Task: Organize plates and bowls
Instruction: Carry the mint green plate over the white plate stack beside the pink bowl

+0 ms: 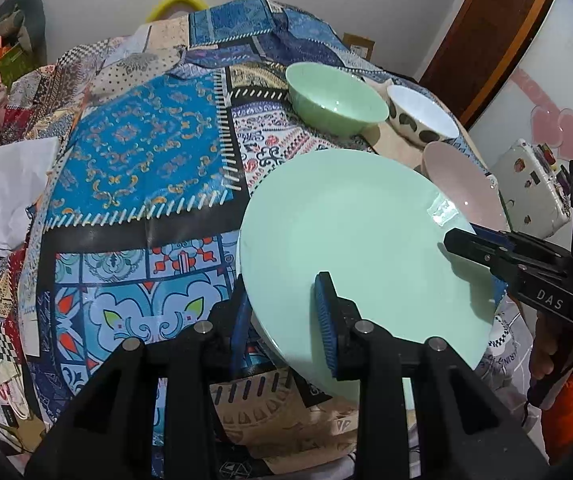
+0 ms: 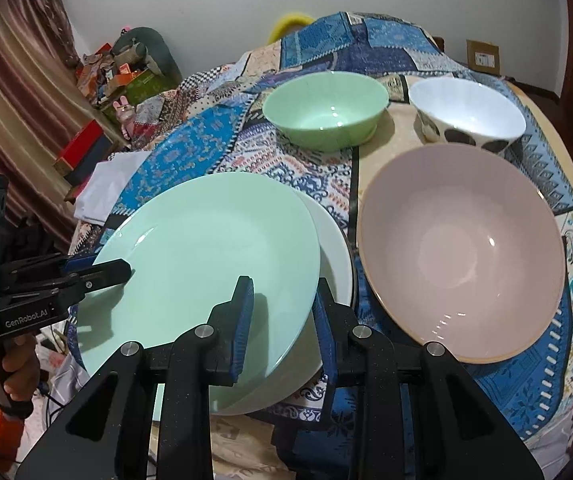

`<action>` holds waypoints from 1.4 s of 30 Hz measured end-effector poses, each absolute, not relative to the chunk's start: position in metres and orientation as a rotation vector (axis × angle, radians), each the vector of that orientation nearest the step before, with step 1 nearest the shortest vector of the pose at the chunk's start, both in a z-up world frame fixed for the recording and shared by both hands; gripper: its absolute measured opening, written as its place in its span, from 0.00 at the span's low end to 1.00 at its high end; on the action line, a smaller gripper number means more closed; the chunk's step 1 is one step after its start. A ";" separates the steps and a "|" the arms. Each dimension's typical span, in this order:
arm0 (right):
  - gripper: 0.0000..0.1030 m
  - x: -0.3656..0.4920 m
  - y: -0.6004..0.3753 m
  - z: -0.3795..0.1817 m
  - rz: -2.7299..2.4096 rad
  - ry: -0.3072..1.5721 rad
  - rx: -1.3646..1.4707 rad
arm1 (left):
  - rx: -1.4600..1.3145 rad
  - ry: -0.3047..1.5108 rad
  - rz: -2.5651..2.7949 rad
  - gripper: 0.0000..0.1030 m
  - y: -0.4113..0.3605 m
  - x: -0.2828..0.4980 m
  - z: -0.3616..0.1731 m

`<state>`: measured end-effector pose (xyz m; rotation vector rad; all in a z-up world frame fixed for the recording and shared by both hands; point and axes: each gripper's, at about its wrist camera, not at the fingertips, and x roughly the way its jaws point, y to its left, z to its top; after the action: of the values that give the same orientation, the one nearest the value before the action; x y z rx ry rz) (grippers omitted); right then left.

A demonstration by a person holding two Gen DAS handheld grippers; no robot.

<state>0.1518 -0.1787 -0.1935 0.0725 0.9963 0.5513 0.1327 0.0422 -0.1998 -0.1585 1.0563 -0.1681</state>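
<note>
A white cloth [image 2: 104,190] lies at the desk's [image 1: 134,152] left edge, with free patterned surface beside it. The left tongs [image 1: 282,320] pinch the near-left rim of the mint plate [image 2: 210,256]; the right tongs [image 2: 282,320] pinch its right rim. The plate is tilted over a white plate [image 2: 332,248] lying under it. Behind stands an empty green bowl [image 2: 326,114]. To the right, just beside the plates, sits an empty pink bowl [image 2: 462,252]; behind it, an empty white spotted bowl [image 2: 466,114].

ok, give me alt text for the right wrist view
Both grippers clamp opposite edges of a mint plate above a white plate on a patchwork cloth. A pink bowl sits beside it, green and spotted bowls behind.
</note>
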 end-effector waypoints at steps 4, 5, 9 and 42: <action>0.27 0.154 -0.179 -0.200 0.549 1.017 0.078 | -0.158 1.077 -0.169 0.29 0.041 0.135 -0.209; 0.27 0.154 -0.179 -0.201 0.548 1.020 0.078 | -0.157 1.081 -0.168 0.29 0.041 0.136 -0.211; 0.27 0.155 -0.177 -0.204 0.548 1.032 0.076 | -0.158 1.097 -0.162 0.29 0.041 0.141 -0.218; 0.26 0.160 -0.177 -0.209 0.550 1.049 0.071 | -0.145 1.131 -0.125 0.29 0.047 0.158 -0.232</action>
<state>0.1600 -0.1768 -0.2095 0.0712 1.0492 0.5502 0.1582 0.0468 -0.2321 -0.1448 1.1314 -0.1245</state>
